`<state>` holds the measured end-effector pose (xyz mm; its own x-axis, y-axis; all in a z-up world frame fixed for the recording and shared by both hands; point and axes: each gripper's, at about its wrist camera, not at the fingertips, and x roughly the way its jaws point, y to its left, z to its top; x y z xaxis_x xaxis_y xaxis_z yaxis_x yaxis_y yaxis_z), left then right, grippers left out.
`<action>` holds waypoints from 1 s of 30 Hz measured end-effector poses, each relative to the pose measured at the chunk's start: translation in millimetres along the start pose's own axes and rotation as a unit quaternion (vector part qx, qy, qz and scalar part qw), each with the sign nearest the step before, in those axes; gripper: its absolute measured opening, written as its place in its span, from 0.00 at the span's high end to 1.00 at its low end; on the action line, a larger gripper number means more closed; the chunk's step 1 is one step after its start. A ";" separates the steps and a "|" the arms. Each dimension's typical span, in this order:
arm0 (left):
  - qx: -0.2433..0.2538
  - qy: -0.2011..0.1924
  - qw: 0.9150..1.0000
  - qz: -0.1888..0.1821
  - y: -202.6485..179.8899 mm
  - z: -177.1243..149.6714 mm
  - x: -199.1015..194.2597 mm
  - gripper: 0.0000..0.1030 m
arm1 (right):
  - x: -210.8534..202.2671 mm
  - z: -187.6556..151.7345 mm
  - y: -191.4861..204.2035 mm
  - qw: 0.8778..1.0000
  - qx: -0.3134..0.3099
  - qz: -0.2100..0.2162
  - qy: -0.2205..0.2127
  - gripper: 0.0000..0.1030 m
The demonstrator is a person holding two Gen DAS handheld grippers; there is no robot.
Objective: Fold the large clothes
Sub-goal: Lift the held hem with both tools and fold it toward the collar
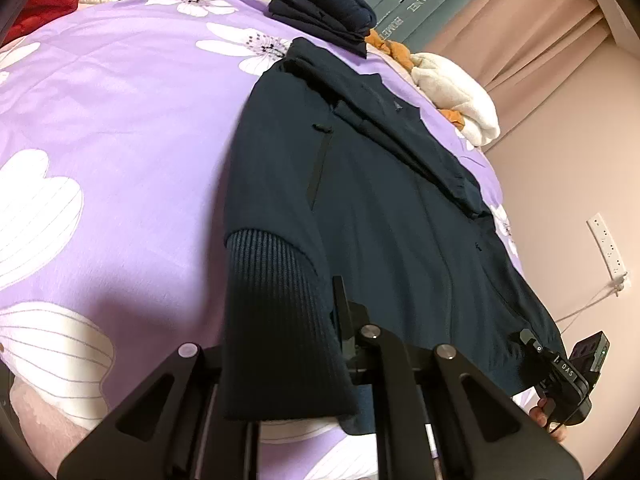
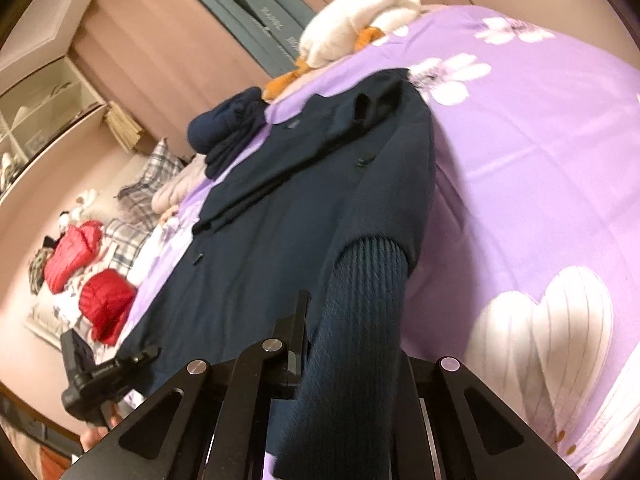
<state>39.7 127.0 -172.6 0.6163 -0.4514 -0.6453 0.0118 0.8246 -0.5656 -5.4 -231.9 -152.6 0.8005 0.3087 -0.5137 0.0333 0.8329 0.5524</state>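
While the jacket point(image 1: 380, 208) spans the bed, both tongs pinch its ribbed hem.

Can't really see the left gripper point(image 1: 304, 360) fingertips, the jacket's ribbed hem point(image 1: 280, 320) drapes right over them. Same deal with the right gripper point(image 2: 348, 364), buried under ribbed cuff point(image 2: 352, 340). Curtain lettering point(image 1: 408, 12) is too warped to read, and the shelf stuff point(image 2: 36, 116) is too tiny.
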 end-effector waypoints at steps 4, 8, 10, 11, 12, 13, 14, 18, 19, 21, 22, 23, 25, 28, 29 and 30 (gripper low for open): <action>0.003 -0.007 1.000 -0.009 -3.7 3.2 -3.0 0.89 | -0.2 -0.1 3.4 1.000 -0.002 0.015 -0.004 0.88; 0.009 -0.013 1.000 -0.014 -6.9 4.5 -5.6 0.90 | -1.7 0.6 -0.4 0.999 0.017 0.032 -0.008 0.88; 0.014 -0.018 1.000 -0.017 -9.1 5.0 -7.7 0.90 | -3.5 -0.3 -0.5 0.999 0.023 0.041 -0.013 0.88; 0.016 -0.020 1.000 -0.019 -10.0 4.8 -8.6 0.90 | -4.8 -0.5 -0.1 0.999 0.024 0.046 -0.015 0.88; 0.018 -0.022 0.999 -0.020 -11.1 5.2 -9.7 0.91 | -6.1 -1.7 1.0 0.998 0.026 0.049 -0.017 0.88; 0.022 -0.023 0.999 -0.021 -12.4 6.2 -10.2 0.91 | -7.5 -1.7 1.3 0.998 0.027 0.053 -0.020 0.88; 0.025 -0.026 0.999 -0.020 -14.2 6.9 -11.5 0.91 | -8.9 -1.7 2.0 0.998 0.028 0.056 -0.023 0.88; 0.036 -0.035 0.998 -0.023 -19.8 7.7 -17.6 0.91 | -12.1 -1.0 4.1 0.996 0.033 0.072 -0.031 0.88; 0.039 -0.037 0.998 -0.023 -20.8 7.5 -19.0 0.91 | -12.6 -1.9 4.6 0.996 0.034 0.074 -0.033 0.88; 0.045 -0.042 0.998 -0.024 -23.4 7.1 -21.8 0.91 | -12.7 -2.3 5.6 0.996 0.035 0.078 -0.035 0.88; 0.046 -0.044 0.998 -0.027 -24.4 7.0 -23.0 0.91 | -13.1 -2.8 5.9 0.995 0.036 0.081 -0.036 0.89; 0.046 -0.046 0.998 -0.029 -25.4 7.0 -23.7 0.91 | -13.5 -3.3 6.6 0.995 0.035 0.083 -0.037 0.89; 0.043 -0.050 0.997 -0.033 -25.3 6.8 -26.7 0.92 | -14.8 -4.0 5.6 0.994 0.040 0.093 -0.040 0.89; 0.043 -0.057 0.997 -0.034 -24.7 7.0 -29.8 0.92 | -16.4 -3.9 1.0 0.991 0.054 0.110 -0.045 0.89; 0.042 -0.058 0.997 -0.035 -24.7 6.8 -31.0 0.92 | -17.2 -3.9 0.0 0.991 0.058 0.115 -0.046 0.89; 0.042 -0.057 0.997 -0.037 -24.7 6.8 -32.0 0.92 | -17.8 -3.9 -0.7 0.989 0.063 0.122 -0.046 0.89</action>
<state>25.0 123.4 -134.6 0.6967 -0.4743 -0.5382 0.1235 0.8183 -0.5613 -22.0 -236.2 -146.4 0.8451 0.4451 -0.2961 -0.0980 0.6735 0.7327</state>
